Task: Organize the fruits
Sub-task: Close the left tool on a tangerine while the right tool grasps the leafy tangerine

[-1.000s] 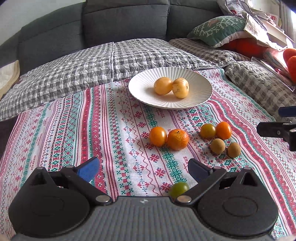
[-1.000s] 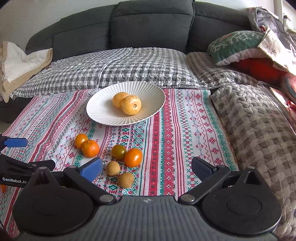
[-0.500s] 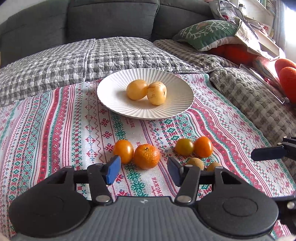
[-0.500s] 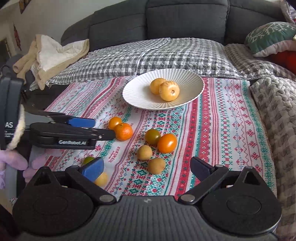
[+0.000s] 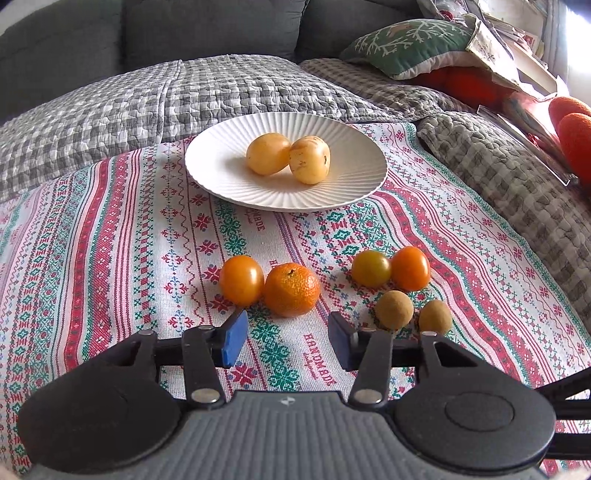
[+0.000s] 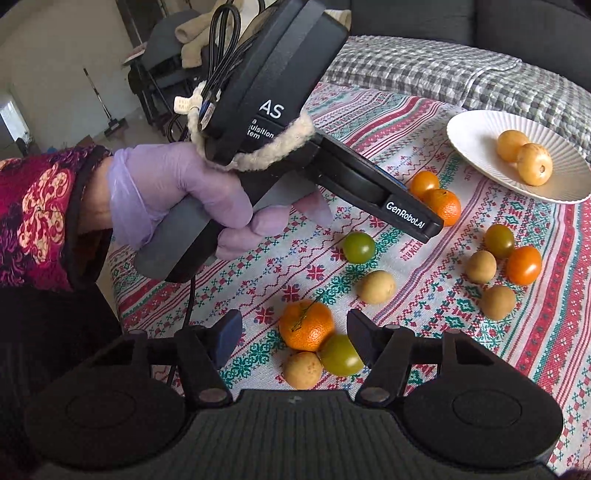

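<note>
A white ribbed plate [image 5: 221,166] holds two yellow fruits [image 5: 288,158]; it also shows in the right wrist view [image 6: 476,133]. My left gripper [image 5: 286,341] is open and empty, just short of a mandarin [image 5: 291,290] and an orange tomato [image 5: 241,279]. Two tomatoes [image 5: 390,268] and two brown fruits [image 5: 413,315] lie to the right. My right gripper [image 6: 293,341] is open, with a second mandarin [image 6: 306,325] between its fingers, untouched. A green tomato [image 6: 340,355] and a small yellow fruit [image 6: 303,370] lie against it.
A patterned cloth [image 5: 129,240] covers the surface before a grey sofa [image 5: 207,29] with checked quilts. Cushions [image 5: 410,48] and clutter lie at the right. In the right wrist view, the gloved hand [image 6: 177,195] holds the left gripper's body. Another green tomato [image 6: 358,247] and yellow fruit [image 6: 376,287] lie mid-cloth.
My left gripper has moved forward toward the mandarin and tomato and its fingers have narrowed. My right gripper has swung left and down to a fruit cluster near the front edge.
</note>
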